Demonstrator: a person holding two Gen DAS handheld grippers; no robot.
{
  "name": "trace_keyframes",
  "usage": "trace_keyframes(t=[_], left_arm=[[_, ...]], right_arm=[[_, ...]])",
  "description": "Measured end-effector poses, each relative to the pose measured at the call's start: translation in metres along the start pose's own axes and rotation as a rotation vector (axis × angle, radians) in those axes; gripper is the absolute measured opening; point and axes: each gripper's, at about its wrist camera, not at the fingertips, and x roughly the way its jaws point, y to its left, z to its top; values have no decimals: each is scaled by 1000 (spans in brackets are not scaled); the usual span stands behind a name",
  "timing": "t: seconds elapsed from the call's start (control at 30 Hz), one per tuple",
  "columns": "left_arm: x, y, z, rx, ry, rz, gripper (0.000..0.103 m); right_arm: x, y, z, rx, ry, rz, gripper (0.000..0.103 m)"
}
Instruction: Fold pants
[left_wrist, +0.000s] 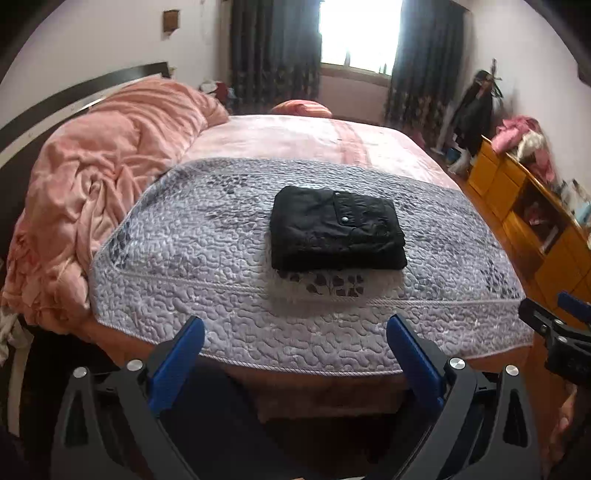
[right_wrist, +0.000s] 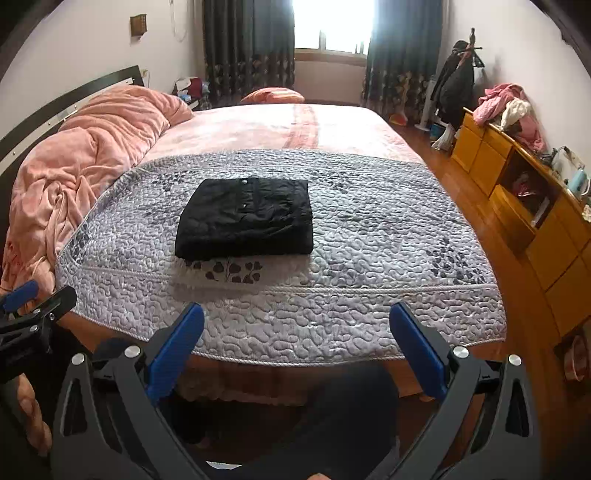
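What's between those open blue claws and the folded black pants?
Only bare grey quilted bedspread, seen in both wrist views, separates the folded black pants from either gripper.

Window (left_wrist: 360, 33) is totally blown out, daylight's the only source; soft shadows, heavy fisheye bending, dark corners, slightly blurry edges.

Both wrist cameras are looking forward from just off the foot edge of the bed (left_wrist: 295, 332), held low, facing toward the window (left_wrist: 360, 33) on the far wall. The left wrist view is sitting further left, so the folded pants (left_wrist: 336, 230) are appearing slightly right of its centre; the right wrist view is placing the pants (right_wrist: 245, 219) left of centre. Each view is catching the other tool at its side edge: the right tool (left_wrist: 554, 325) and the left tool (right_wrist: 33, 314). Both are sharing the grey quilt (right_wrist: 369, 240), the pink duvet (left_wrist: 92, 177) and the yellow cabinet (right_wrist: 517, 192).
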Motion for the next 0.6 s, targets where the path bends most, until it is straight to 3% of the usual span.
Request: trace_keyframes(t=[0.6], left_arm=[[12, -5, 10, 20, 25, -5, 99]], right_arm=[[5, -5, 11, 14, -8, -6, 100]])
